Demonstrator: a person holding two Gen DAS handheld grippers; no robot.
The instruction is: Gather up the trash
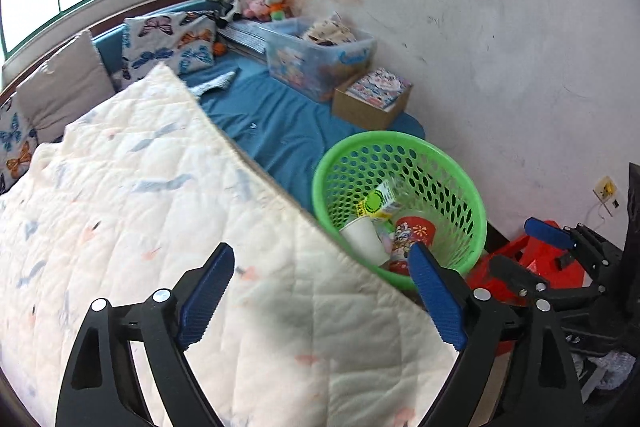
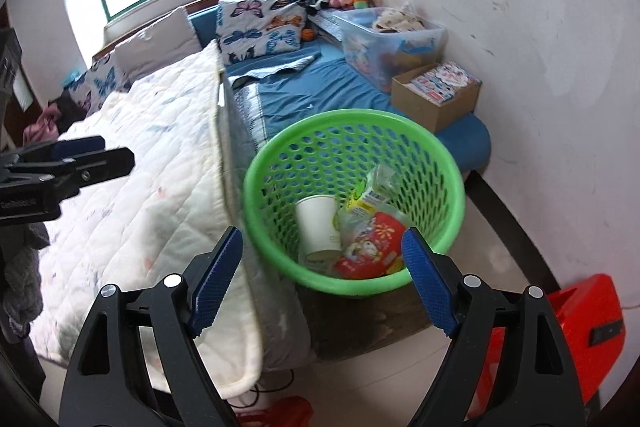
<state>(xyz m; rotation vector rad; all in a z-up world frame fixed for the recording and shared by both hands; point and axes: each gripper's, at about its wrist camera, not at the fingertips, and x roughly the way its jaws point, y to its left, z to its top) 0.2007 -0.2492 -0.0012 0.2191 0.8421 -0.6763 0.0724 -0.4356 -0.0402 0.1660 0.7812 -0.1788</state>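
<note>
Green basket [image 2: 352, 163] sits on the floor, tight against the side of the bed [image 2: 320, 95], below its blue sheet. Inside the basket: a white paper cup [image 2: 318, 227] on its side, a yellow-green carton [image 2: 366, 201] leaning behind it, a red printed wrapper [image 2: 370, 247] toward the near rim, and some clear plastic. Left gripper [image 1: 320, 301] hangs over the white quilt [image 1: 120, 207] beside the basket, jaws spread wide, nothing between them. Right gripper [image 2: 322, 277] is over the basket's near rim, jaws also wide, empty. Red plastic object [image 2: 580, 331] on the floor on the side of the basket away from the bed.
</note>
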